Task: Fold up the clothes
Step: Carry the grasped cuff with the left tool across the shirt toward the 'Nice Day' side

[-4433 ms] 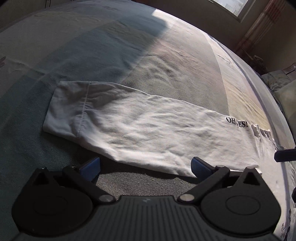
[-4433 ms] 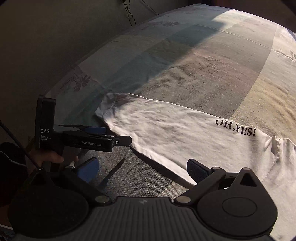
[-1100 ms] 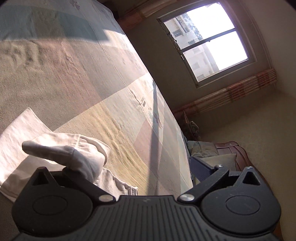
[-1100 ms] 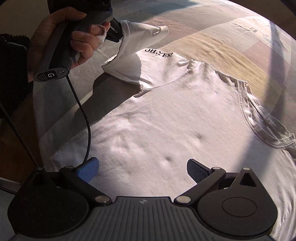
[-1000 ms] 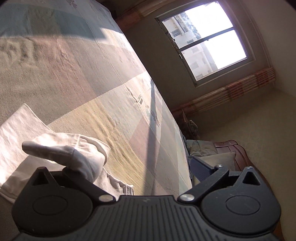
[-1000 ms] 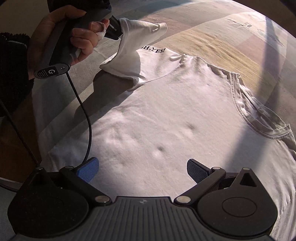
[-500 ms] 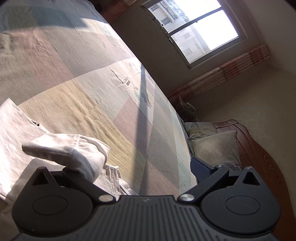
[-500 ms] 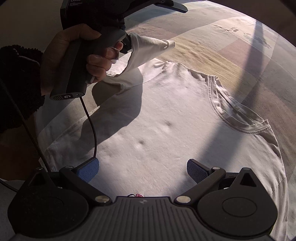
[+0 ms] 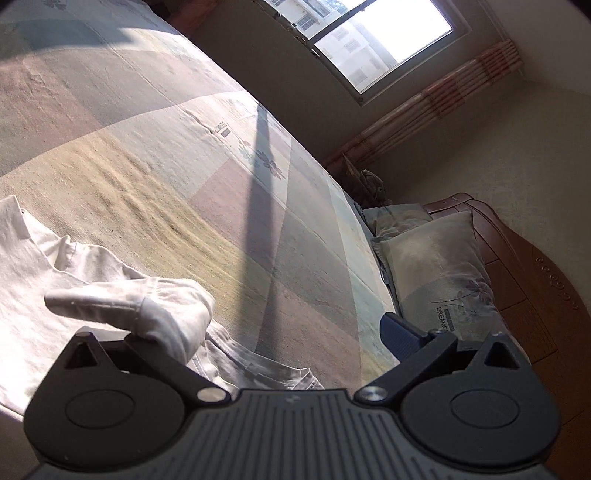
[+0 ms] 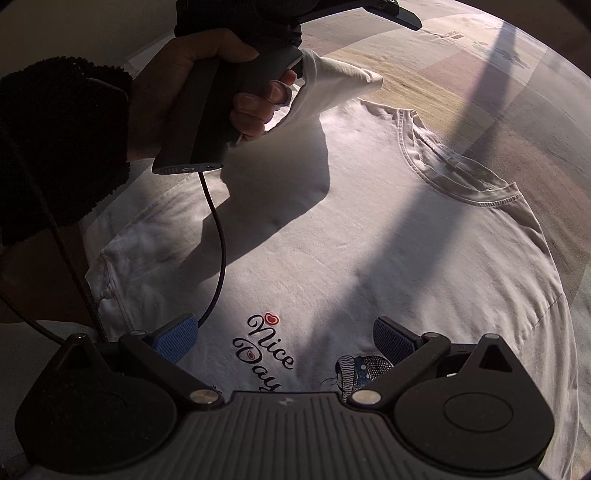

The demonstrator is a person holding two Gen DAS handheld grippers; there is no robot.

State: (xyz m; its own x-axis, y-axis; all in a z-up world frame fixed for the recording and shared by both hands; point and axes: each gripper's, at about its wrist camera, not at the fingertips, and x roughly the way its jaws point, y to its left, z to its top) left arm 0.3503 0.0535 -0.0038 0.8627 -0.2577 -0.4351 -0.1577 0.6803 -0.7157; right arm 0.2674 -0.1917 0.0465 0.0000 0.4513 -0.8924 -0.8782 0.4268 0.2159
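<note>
A white T-shirt lies flat on the bed, collar at the upper right and a "Nice Day" print near my right gripper. My right gripper hovers open over the chest with nothing between its fingers. A hand holds the left gripper's handle above the shirt's shoulder. The long sleeve is lifted and draped over the left finger of my left gripper, whose jaws stand wide apart. The sleeve's end hangs beside the hand. That left fingertip is hidden by cloth.
The patchwork bed cover stretches beyond the shirt. Pillows lean on a wooden headboard at the right. A window and a striped curtain are behind. The left gripper's cable hangs over the shirt.
The left gripper has carried the lifted sleeve across toward the collar side. The right gripper has shifted along the shirt, so the chest print has come into view.
</note>
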